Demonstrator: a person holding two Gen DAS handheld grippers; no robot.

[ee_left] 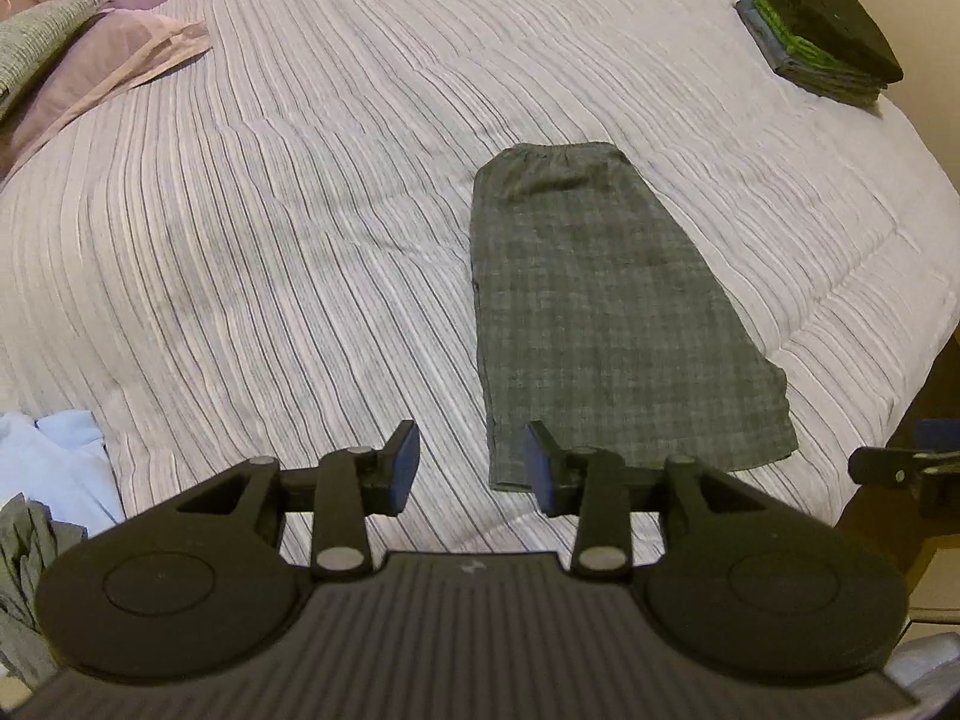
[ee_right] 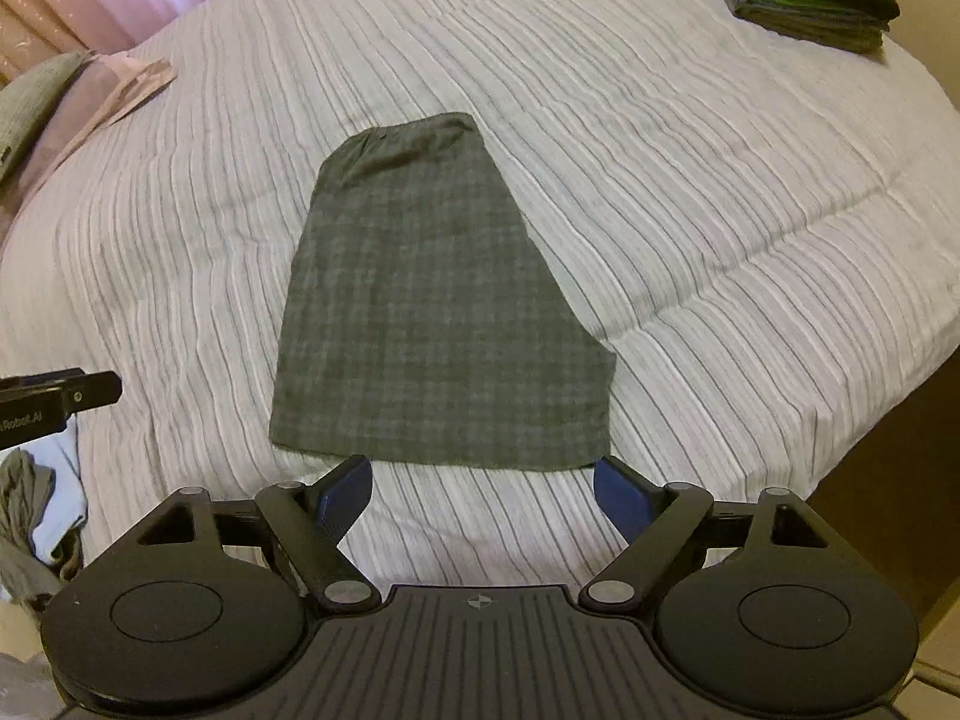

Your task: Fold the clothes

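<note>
the shorts (ee_right: 432, 312) are laid flat mid-bed (ee_right: 690, 240), doubled lengthwise, hem nearest, seemingly so a cross fold can be made; the left gripper (ee_left: 471, 462) and right gripper (ee_right: 483, 489) are held spread and empty just short of the hem; folded stack (ee_left: 822, 36) is kept beyond the shorts, loose clothes (ee_left: 42, 480) left of them.

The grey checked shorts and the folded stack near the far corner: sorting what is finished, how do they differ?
The grey checked shorts lie as one long, flat piece mid-bed; the folded stack is several compact layers.
The shorts are grey check all over; the stack is dark on top with green and blue edges.
Both rest on the striped bedspread, untouched by either gripper.
</note>
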